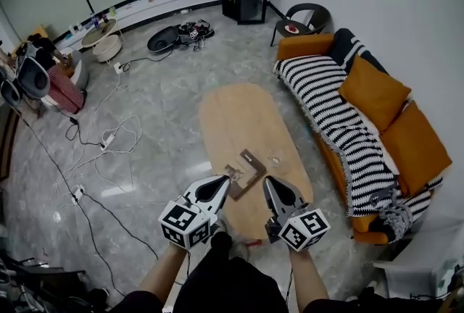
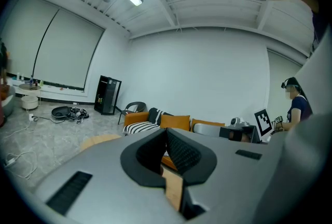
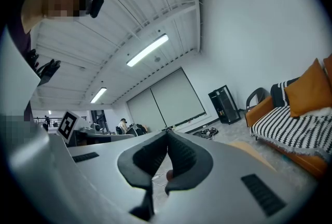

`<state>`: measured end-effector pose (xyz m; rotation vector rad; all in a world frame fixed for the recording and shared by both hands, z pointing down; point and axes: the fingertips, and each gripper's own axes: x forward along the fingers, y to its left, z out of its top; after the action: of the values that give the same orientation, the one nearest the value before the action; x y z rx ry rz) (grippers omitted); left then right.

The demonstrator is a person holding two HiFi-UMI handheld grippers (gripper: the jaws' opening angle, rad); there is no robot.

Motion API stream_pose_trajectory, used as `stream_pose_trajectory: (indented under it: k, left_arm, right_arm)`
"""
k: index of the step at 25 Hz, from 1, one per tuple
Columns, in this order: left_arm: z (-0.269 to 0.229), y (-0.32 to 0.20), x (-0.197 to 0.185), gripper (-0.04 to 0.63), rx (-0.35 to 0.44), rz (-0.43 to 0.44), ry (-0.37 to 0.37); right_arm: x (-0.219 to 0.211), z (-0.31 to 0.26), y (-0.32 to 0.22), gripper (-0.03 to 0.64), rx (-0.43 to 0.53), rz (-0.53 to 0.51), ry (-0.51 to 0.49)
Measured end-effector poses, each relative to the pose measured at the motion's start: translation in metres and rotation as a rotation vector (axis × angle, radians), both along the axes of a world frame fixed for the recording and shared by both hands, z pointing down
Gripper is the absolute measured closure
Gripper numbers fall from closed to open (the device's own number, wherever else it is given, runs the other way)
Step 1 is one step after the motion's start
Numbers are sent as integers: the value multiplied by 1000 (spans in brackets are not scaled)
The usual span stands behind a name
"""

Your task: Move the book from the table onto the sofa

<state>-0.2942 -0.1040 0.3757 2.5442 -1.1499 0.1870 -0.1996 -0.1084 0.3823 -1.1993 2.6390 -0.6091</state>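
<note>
Book point(image 1: 245, 169) is seen lying on the oval wooden table point(image 1: 235, 112), just ahead of left gripper point(image 1: 226, 180) and right gripper point(image 1: 267, 181); both jaws are closed, nothing gripped; sofa point(image 1: 417, 141) well apart

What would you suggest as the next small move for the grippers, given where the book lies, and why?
Probably open the left gripper and ease it forward to the near edge of the book. It and the right gripper are both shut and empty, and the book lies flat on the table just ahead of their tips, not yet on the sofa.
</note>
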Motion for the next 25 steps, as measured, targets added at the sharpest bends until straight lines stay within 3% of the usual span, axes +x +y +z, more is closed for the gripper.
stream_pose_trajectory:
  k: [15,25]
  left_arm:
    - [50,-99,-50,580,-92,96,28]
    - [112,-126,-49,580,-213,67,25]
  right_arm:
    - [-37,45,-87,594,-114,125,49]
    - [-23,97,-115,592,-220,125,44]
